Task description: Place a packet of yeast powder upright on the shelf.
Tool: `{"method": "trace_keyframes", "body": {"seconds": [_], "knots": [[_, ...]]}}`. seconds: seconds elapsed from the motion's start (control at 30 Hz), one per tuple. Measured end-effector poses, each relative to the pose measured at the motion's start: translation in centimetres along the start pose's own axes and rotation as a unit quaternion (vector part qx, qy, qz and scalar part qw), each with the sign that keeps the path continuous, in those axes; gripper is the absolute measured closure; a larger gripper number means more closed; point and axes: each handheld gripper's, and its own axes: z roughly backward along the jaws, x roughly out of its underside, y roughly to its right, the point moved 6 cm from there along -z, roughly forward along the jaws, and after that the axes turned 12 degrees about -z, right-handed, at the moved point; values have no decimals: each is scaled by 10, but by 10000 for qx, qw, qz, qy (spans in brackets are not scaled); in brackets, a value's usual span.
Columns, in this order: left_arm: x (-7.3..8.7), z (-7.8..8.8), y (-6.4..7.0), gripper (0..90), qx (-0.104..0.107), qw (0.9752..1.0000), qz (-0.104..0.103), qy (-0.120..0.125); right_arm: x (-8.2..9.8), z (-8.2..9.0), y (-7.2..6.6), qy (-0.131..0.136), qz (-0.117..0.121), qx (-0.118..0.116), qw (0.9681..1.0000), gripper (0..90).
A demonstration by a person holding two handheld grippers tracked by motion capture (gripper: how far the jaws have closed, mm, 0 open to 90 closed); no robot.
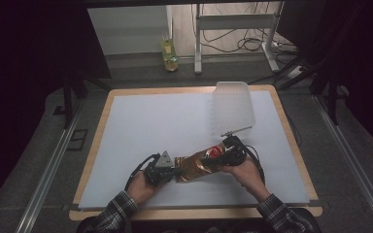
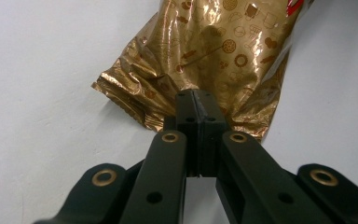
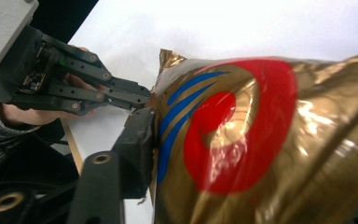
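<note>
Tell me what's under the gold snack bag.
The white table mat lies under the gold snack bag, held by the left gripper and right gripper. Whether it touches the mat is unclear; its contents are hidden.

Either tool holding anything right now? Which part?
Both hold the gold snack bag. The left tool is shut on its crimped end seam; the right tool grips the opposite end, near the red swirl.

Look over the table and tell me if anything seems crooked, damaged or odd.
The clear plastic bin at the far right sits askew and overhangs the table's back edge. The gold snack bag, pinched between the left gripper and right gripper, is crumpled at its sealed end but not torn or spilling.
</note>
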Motion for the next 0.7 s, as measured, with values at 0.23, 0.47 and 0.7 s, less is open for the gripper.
{"method": "trace_keyframes", "body": {"seconds": [0.23,0.47,0.7], "knots": [[0,3,-1,833,-172,9996,-213,-95,-3,-2,-5,51,-3,-89,9999,644],[2,15,-6,595,-295,9993,-211,-8,-6,4,-14,87,218,-175,9996,662],[0,21,-9,464,-335,9993,-44,185,-12,15,-19,223,393,-87,9989,666]]}}
